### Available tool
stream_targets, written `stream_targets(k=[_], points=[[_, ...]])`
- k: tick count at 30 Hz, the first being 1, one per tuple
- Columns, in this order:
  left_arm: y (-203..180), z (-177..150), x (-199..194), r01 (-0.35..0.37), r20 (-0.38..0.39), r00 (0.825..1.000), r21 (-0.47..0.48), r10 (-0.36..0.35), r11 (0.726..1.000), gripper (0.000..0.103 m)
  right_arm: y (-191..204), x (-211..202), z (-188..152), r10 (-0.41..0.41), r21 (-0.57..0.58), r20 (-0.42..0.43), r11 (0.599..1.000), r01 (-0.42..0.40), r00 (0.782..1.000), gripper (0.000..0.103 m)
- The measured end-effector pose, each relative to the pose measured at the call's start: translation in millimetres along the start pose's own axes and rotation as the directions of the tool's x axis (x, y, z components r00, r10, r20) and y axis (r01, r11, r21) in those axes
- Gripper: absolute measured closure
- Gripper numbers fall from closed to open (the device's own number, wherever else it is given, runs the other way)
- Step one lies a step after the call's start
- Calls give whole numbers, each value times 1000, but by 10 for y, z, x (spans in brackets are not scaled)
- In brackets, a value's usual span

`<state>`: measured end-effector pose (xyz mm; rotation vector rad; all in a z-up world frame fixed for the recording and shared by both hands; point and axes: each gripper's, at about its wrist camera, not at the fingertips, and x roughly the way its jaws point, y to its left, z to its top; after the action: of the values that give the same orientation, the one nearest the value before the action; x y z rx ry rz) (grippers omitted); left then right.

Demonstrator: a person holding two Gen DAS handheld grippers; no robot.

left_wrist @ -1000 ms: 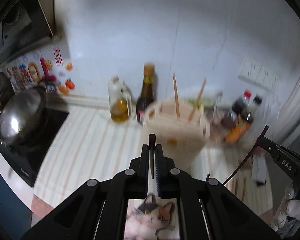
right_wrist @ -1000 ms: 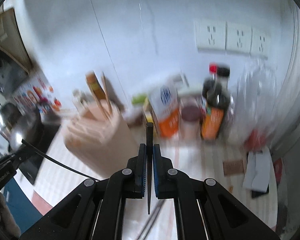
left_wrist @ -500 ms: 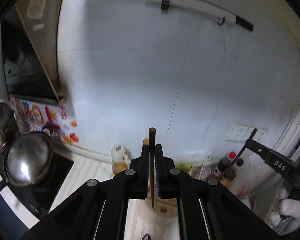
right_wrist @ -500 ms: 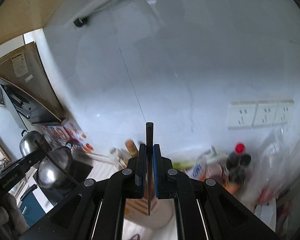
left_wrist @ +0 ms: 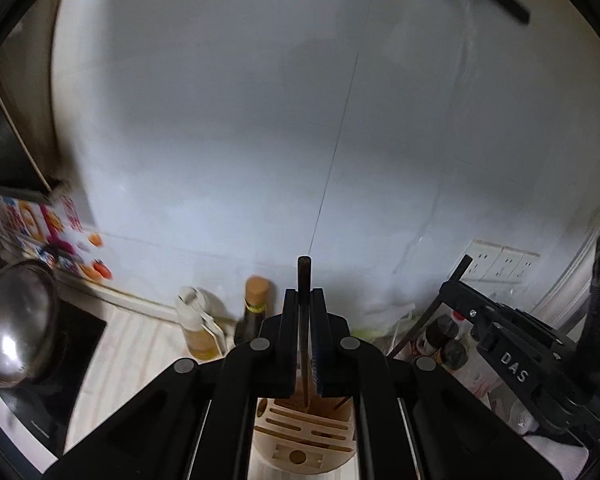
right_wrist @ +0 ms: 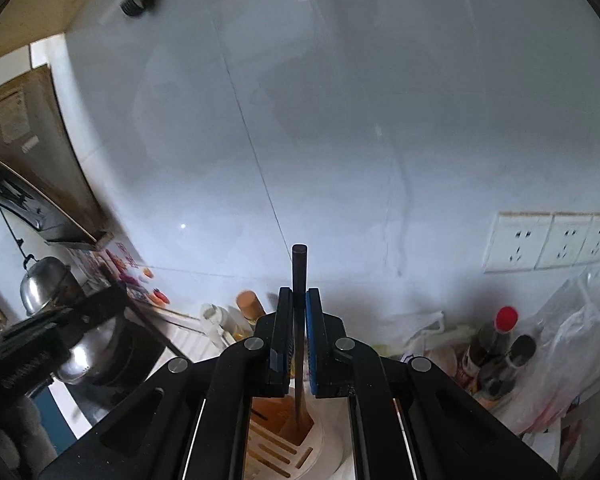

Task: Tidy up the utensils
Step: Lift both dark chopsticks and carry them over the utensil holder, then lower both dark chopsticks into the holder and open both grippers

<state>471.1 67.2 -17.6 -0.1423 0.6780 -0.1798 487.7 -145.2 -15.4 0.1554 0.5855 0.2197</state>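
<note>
Item: two dark chopsticks, one per tool. The left gripper [left_wrist: 303, 340] is clamped narrow on its dark chopstick [left_wrist: 303, 280], which stands upright between the jaws, top end at 12 o'clock, lower end pointing down toward the holder. The right gripper [right_wrist: 298, 340] is likewise closed tight on a second chopstick [right_wrist: 299, 276], whose tip appears to sit in or just over the open square compartment. Below both, at 6 o'clock: the wooden utensil holder [left_wrist: 306, 436], pale, with slots and a deeper well, standing on the counter. Outward: oil jug [left_wrist: 198, 332] and brown bottle [left_wrist: 256, 304] at 10 to 11 o'clock of the holder; sauce bottles [right_wrist: 500, 352] at 2 o'clock; steel pot [left_wrist: 16, 320] at 9 o'clock; wall sockets [right_wrist: 552, 240] at 2 o'clock. Handling note, as a judgement: keep each stick vertical, centre its tip over the well rather than a narrow slot, lower until the tip is well inside, then loosen the jaws; bring the tools down one at a time so they do not knock together.
</note>
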Motion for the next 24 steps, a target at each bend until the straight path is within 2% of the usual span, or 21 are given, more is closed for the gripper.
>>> stream_targets(k=[6, 9, 17, 19, 21, 22, 23, 24], points=[[62, -105, 379, 5, -61, 998, -24, -6, 1000, 100, -133, 254, -146, 6, 19, -49, 1000, -5, 999, 97], [103, -179, 543, 36, -108, 993, -59, -43, 998, 100, -210, 360, -240, 10, 35, -77, 999, -7, 997, 97], [82, -297, 720, 67, -173, 982, -69, -78, 995, 103, -302, 571, -377, 30, 51, -143, 998, -23, 989, 97], [57, -309, 712, 68, -181, 980, -58, -78, 996, 102, -285, 644, -393, 40, 46, -173, 998, -33, 984, 96], [47, -306, 665, 55, -188, 980, -65, -66, 996, 98, -266, 725, -411, 58, 44, -221, 998, -49, 973, 96], [60, -297, 625, 46, -195, 979, -76, -60, 996, 97, -273, 762, -424, 78, 52, -251, 996, -67, 965, 91], [80, -282, 575, 40, -194, 979, -83, -55, 996, 96, -285, 769, -435, 95, 67, -266, 995, -80, 959, 74], [104, -267, 528, 27, -185, 982, -77, -41, 997, 91, -288, 754, -442, 106, 77, -268, 993, -89, 958, 64]])
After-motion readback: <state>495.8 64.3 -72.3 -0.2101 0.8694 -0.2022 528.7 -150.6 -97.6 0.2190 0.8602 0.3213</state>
